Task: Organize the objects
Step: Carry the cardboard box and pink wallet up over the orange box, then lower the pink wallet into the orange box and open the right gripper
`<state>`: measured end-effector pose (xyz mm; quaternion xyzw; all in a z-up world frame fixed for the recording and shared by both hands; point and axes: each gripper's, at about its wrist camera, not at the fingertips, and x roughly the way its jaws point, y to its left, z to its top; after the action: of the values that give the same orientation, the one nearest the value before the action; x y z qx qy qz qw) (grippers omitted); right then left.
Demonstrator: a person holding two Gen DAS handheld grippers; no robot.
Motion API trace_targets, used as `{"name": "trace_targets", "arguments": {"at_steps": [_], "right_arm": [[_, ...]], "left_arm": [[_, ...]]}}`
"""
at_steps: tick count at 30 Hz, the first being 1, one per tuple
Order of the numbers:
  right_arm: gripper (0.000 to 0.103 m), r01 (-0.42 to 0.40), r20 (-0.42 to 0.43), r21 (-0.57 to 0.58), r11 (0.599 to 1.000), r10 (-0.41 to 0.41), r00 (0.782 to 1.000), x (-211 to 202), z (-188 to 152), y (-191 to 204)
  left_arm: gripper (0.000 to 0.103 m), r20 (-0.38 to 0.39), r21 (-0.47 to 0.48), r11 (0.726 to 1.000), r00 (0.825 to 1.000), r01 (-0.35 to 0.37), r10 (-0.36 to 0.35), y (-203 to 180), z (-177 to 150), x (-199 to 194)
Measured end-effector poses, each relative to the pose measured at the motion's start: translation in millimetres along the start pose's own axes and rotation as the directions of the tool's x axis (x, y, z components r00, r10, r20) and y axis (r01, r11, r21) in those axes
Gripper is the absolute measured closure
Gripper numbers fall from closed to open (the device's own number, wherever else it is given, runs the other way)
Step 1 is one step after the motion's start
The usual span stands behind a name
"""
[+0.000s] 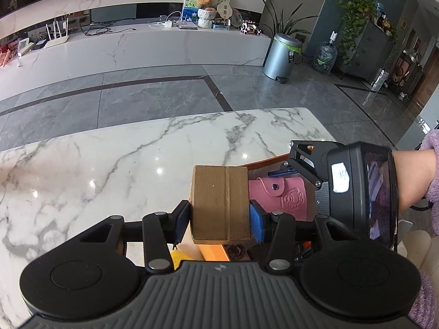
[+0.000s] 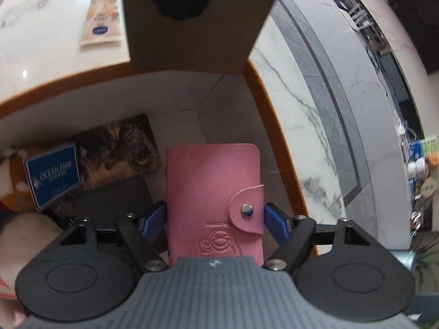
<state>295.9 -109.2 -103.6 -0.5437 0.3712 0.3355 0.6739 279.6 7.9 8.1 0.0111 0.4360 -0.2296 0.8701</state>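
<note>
My left gripper (image 1: 219, 219) is shut on a small brown cardboard box (image 1: 221, 203), its blue pads pressed on both sides. It hangs above the near corner of an orange-rimmed storage box (image 1: 263, 162). In the right wrist view the same cardboard box (image 2: 192, 33) fills the top. My right gripper (image 2: 215, 216) is shut on a pink snap-button card holder (image 2: 212, 186), held over the storage box's white inside (image 2: 227, 101). The left wrist view shows the right gripper (image 1: 310, 164) and pink holder (image 1: 279, 194) just right of the cardboard box.
Inside the orange-rimmed box (image 2: 55, 89) lie a blue Ocean Park pack (image 2: 53, 175) and a dark patterned card (image 2: 120, 148). A pale printed packet (image 2: 101, 16) lies on the white marble table (image 1: 137, 164). Beyond the table's far edge is grey tiled floor.
</note>
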Motion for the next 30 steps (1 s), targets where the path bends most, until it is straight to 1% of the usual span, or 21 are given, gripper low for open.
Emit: {"name": "trace_targets", "arguments": {"at_steps": [2, 5, 8, 10, 15, 17, 19, 20, 21, 22, 23, 25, 27, 29, 30], "right_arm": [[0.025, 0.01, -0.008, -0.058, 0.998, -0.011, 1.0, 4.6, -1.2, 4.7], [0.025, -0.013, 0.009, -0.087, 0.996, 0.014, 1.0, 5.5, -1.8, 6.1], [0.024, -0.006, 0.017, -0.113, 0.994, 0.008, 1.0, 8.3, -2.3, 6.4], [0.024, -0.017, 0.019, -0.12, 0.993, 0.02, 1.0, 9.9, -3.4, 5.4], [0.022, -0.028, 0.014, -0.115, 0.993, 0.03, 0.999, 10.3, -8.5, -1.1], [0.022, -0.012, 0.023, -0.103, 0.995, 0.014, 1.0, 7.3, -11.3, -4.9], [0.021, -0.018, 0.011, -0.065, 0.998, 0.018, 1.0, 4.6, -13.4, -12.8], [0.021, -0.04, -0.003, -0.019, 0.999, 0.039, 0.999, 3.6, -14.6, -19.5], [0.024, -0.072, -0.019, 0.035, 0.997, 0.072, 0.997, 3.2, -15.9, -27.0], [0.034, -0.099, -0.03, 0.087, 0.991, 0.102, 0.994, 3.2, -17.6, -33.9], [0.04, -0.118, -0.052, 0.152, 0.981, 0.127, 0.991, 4.7, -20.0, -42.2], [0.064, -0.113, -0.093, 0.221, 0.969, 0.136, 0.986, 9.5, -24.3, -51.5], [0.076, -0.071, -0.14, 0.207, 0.976, 0.102, 0.985, 15.8, -27.0, -52.1], [0.08, -0.03, -0.199, 0.15, 0.988, 0.06, 0.978, 25.2, -28.1, -47.5], [0.084, -0.025, -0.221, 0.131, 0.991, 0.053, 0.974, 29.5, -28.4, -45.8]], "left_arm": [[0.05, -0.004, -0.002, 1.0, 1.0, 0.002, -0.002, 1.5, -0.4, 1.6], [0.05, -0.006, -0.008, 1.0, 1.0, 0.005, -0.005, 2.6, -0.6, 2.5], [0.05, -0.005, -0.02, 1.0, 1.0, 0.005, -0.006, 4.2, -1.2, 1.8], [0.05, -0.006, -0.022, 1.0, 1.0, 0.004, -0.004, 5.0, -1.7, 1.6], [0.05, -0.006, -0.024, 1.0, 1.0, 0.003, -0.003, 5.4, -1.7, 1.5], [0.05, -0.006, -0.025, 1.0, 1.0, 0.006, -0.006, 5.7, -1.7, 1.7], [0.05, -0.007, -0.025, 1.0, 1.0, 0.007, -0.007, 5.4, -1.8, 1.8], [0.05, -0.008, -0.024, 1.0, 1.0, 0.007, -0.007, 4.8, -1.9, 1.6], [0.05, -0.008, -0.024, 1.0, 1.0, 0.007, -0.007, 4.5, -2.1, 1.0], [0.05, -0.007, -0.024, 1.0, 1.0, 0.007, -0.007, 3.8, -2.0, 0.9], [0.05, -0.007, -0.024, 1.0, 1.0, 0.007, -0.007, 3.0, -1.5, 1.0], [0.05, -0.006, -0.022, 1.0, 1.0, 0.006, -0.006, 2.1, -0.9, 1.4], [0.05, -0.006, -0.019, 1.0, 1.0, 0.003, -0.003, 0.9, 0.3, 2.1], [0.05, -0.006, -0.017, 1.0, 1.0, 0.005, -0.005, -0.3, 1.0, 2.6], [0.05, -0.006, -0.017, 1.0, 1.0, 0.007, -0.007, -0.6, 1.2, 2.9]]}}
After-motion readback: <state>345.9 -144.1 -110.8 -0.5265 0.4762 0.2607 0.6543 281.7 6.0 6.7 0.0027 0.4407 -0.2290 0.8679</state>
